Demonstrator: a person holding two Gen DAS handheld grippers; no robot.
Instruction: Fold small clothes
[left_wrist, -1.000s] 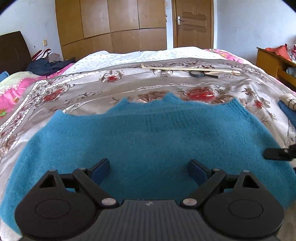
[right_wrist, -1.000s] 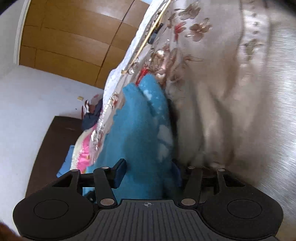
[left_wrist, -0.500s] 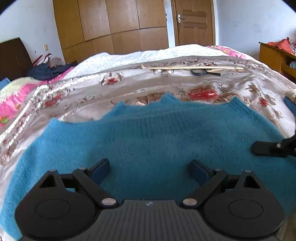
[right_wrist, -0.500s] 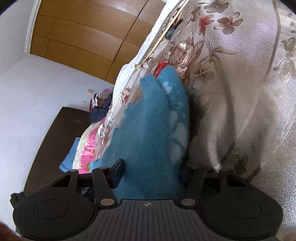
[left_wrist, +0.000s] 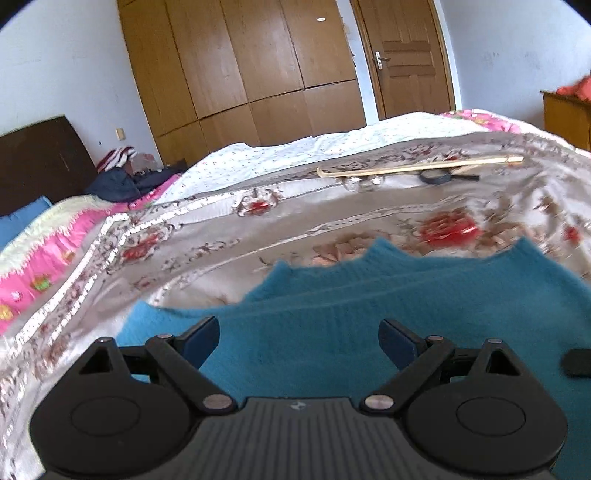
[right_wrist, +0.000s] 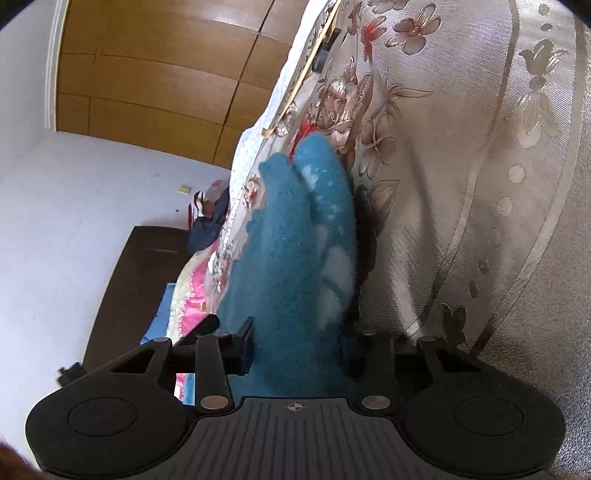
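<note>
- while both cameras look along the bed (left_wrist: 369, 206), it fills most of each view: a silvery floral bedspread (right_wrist: 461, 184) over it, a white dotted sheet (left_wrist: 295, 155) at the far side, a pink-edged quilt (left_wrist: 44, 254) along the left.
- wooden wardrobe (left_wrist: 240, 66), tall panelled doors on the far wall; wooden door (left_wrist: 406, 62) with a metal handle just to its right.
- dark headboard (left_wrist: 37, 158), at the left end of the bed against the white wall.
- teal knitted sweater (left_wrist: 388, 306), the task's garment: lies spread on the bedspread at the near edge of the bed, scalloped hem toward the far side; a fold of it is raised at the right side.
- left gripper (left_wrist: 299, 338), black with blue pads: jaws open wide, above the sweater's near part, nothing between the pads; contact with the knit cannot be told.
- right gripper (right_wrist: 295, 345), turned on its side: jaws have just been closing, the raised edge of the sweater fills the gap between them and the pads press on it from both sides; its dark tip shows at the right edge of the left wrist view.
- pile of dark and striped clothes (left_wrist: 125, 173), at the head end near the headboard.
- long pale wooden stick (left_wrist: 421, 166), lying across the far part of the bedspread.
- roll of black tape (left_wrist: 436, 176), just beside the stick.
</note>
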